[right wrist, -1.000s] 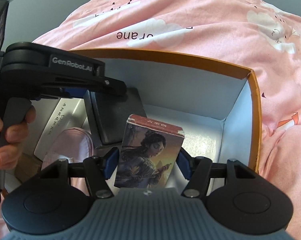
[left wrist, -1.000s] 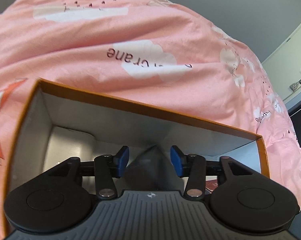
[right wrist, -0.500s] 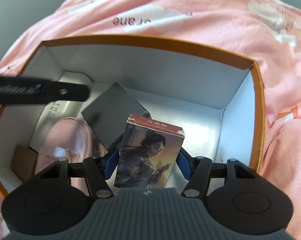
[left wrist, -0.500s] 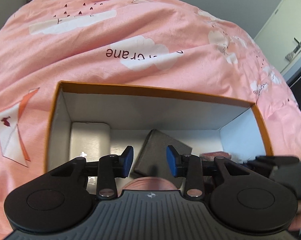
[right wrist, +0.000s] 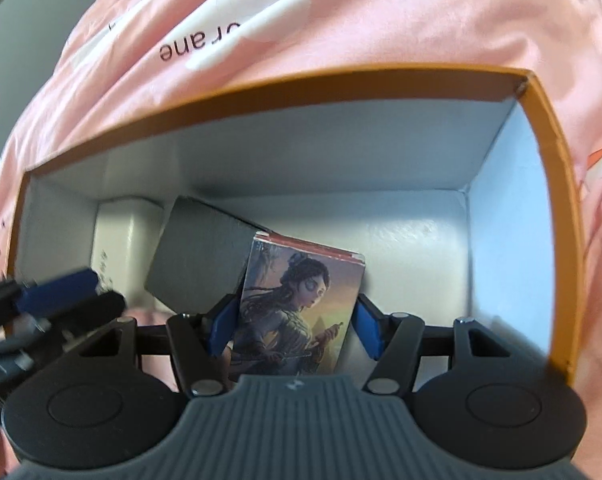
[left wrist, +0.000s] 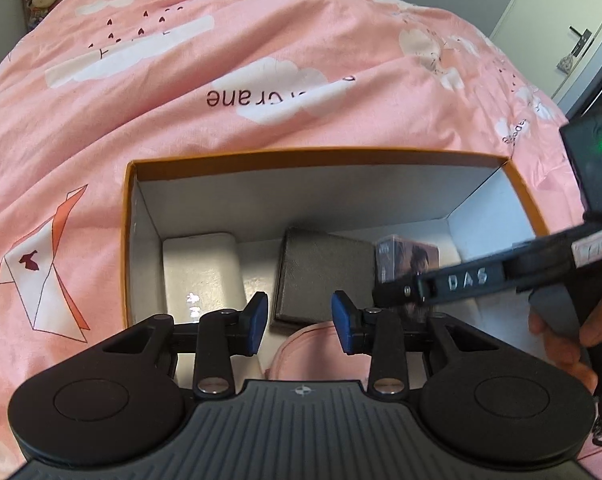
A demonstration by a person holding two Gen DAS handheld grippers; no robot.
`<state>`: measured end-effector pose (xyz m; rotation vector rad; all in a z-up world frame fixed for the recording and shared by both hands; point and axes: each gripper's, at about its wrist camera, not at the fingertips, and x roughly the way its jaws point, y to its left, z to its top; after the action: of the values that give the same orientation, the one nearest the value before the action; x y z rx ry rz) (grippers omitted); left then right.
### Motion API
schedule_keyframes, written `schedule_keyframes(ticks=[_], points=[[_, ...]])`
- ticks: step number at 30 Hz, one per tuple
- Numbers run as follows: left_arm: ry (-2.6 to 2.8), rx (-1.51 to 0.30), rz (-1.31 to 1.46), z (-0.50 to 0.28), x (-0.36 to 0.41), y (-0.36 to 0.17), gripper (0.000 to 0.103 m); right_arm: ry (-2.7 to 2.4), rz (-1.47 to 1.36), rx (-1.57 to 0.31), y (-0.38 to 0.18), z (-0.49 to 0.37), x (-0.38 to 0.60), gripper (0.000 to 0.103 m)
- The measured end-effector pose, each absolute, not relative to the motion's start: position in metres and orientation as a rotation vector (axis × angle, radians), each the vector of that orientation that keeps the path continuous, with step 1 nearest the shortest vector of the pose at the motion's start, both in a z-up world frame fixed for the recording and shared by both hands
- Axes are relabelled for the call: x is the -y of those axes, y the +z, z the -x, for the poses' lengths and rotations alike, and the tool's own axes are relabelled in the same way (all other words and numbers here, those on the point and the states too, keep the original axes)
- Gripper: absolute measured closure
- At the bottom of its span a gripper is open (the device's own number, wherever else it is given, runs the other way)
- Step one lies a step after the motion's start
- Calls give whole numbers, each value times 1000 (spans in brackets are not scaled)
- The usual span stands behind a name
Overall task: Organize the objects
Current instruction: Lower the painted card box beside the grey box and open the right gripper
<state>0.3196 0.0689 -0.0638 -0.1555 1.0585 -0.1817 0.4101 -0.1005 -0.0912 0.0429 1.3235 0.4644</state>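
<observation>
Two grippers hang over my orange box (left wrist: 525,196) on the pink blanket (left wrist: 261,60).

My right gripper (right wrist: 293,324) squeezes the picture card box (right wrist: 301,304) upright, near the box's right wall. My left gripper (left wrist: 299,322) is closing narrow with nothing between its fingers. Inside, a white box (left wrist: 201,268) sits in the far left corner, a dark grey box (left wrist: 321,272) beside it, a pink pouch (left wrist: 313,344) by the near edge.

Right gripper (right wrist: 291,326) w/ jaws clamped on upright illustrated card box (right wrist: 297,300), inside orange-rimmed box (right wrist: 557,184) on pink bedspread (right wrist: 381,20). Behind it: dark grey case (right wrist: 197,256), tilted, touching card box; white box (right wrist: 119,236) at left wall. Left gripper's blue pad (right wrist: 57,294) at left edge, blurred.
</observation>
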Motion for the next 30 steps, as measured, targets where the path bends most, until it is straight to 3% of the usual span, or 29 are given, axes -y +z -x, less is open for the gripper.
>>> schedule_keyframes(ticks=[18,30], points=[[-185,-1081,183,-328,-73,-76,62,441,4,-1225,-90,-418,94,41],[-185,-1081,179,-328,-71,-79,62,511,-129,-1242,-89,-428,100,38]])
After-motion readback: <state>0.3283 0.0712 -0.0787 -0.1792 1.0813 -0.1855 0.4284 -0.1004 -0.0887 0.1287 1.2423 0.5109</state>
